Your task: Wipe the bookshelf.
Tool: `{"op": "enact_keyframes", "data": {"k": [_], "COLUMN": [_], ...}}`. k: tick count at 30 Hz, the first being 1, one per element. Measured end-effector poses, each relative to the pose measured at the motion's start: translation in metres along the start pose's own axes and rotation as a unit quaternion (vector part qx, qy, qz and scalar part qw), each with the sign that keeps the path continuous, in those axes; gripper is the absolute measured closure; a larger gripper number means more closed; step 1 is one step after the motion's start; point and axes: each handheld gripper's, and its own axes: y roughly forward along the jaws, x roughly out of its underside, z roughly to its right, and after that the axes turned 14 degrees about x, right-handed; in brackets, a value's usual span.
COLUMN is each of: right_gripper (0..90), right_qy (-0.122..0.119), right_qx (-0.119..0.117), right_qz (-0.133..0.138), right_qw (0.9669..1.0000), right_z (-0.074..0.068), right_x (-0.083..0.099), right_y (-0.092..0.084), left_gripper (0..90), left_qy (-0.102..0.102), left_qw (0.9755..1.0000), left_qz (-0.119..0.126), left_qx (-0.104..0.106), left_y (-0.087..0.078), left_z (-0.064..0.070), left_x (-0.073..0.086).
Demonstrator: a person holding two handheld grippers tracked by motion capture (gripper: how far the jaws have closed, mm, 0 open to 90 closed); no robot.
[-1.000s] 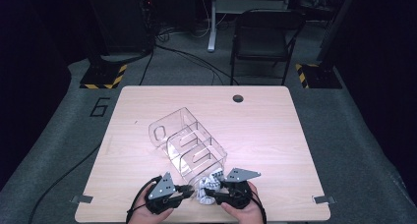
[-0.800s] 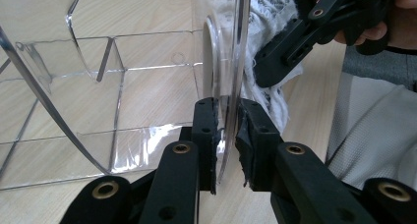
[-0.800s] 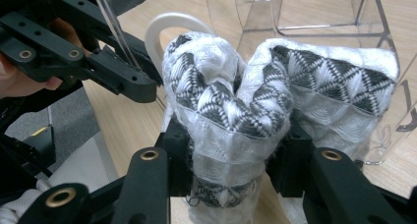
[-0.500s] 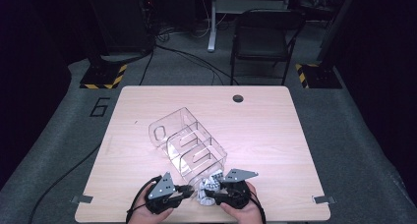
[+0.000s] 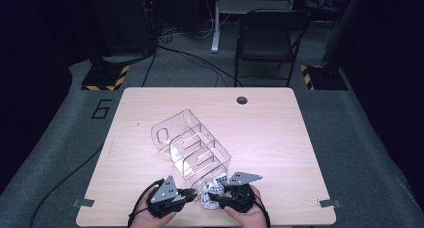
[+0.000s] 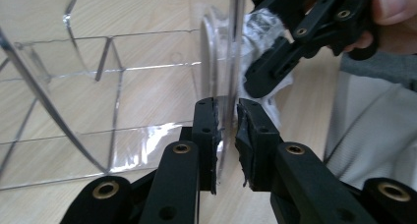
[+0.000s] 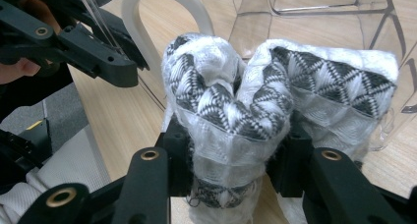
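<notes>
A clear plastic organizer (image 5: pixel 192 148) with several compartments lies on the wooden table (image 5: pixel 270 138). My left gripper (image 5: pixel 194 193) is at its near end; in the left gripper view its jaws (image 6: pixel 226 130) pinch a thin clear wall of the organizer (image 6: pixel 123 86). My right gripper (image 5: pixel 220 195) sits just to the right, shut on a bundled black-and-white patterned cloth (image 5: pixel 212 188). In the right gripper view the cloth (image 7: pixel 236 101) bulges between the jaws of that gripper (image 7: pixel 235 135), close to the organizer's opening (image 7: pixel 319 8). The left gripper (image 7: pixel 98 57) shows at upper left there.
A black chair (image 5: pixel 270 38) stands beyond the table's far edge. There is a cable hole (image 5: pixel 242 100) near the table's back edge. Striped stand bases (image 5: pixel 106 78) and a floor mark "6" (image 5: pixel 101 109) lie to the left.
</notes>
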Motion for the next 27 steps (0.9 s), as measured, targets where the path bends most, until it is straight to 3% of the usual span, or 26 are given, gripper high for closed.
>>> {"op": "enact_keyframes", "data": {"k": [16,21,27], "right_gripper": [59.6,59.9,60.1], "right_qy": [-0.003,0.004,0.005], "right_qx": [0.005,0.004,0.004], "right_qz": [0.007,0.033,0.01], "right_qw": [1.0,0.9994,0.9999], "right_z": [0.0017,0.0002,0.0015], "right_x": [-0.0004,-0.0046,-0.0002], "right_y": [-0.0013,-0.0089,-0.0024], "left_gripper": [83.6,83.6,83.8], "left_qy": [0.003,0.001,0.002], "left_qw": [1.0,1.0,1.0], "left_qz": [0.004,0.005,0.004], "left_qx": [-0.005,-0.004,-0.005], "left_y": [-0.0028,-0.0032,-0.003], "left_z": [-0.0004,0.0002,0.0002], "left_x": [-0.0011,-0.001,-0.0014]}}
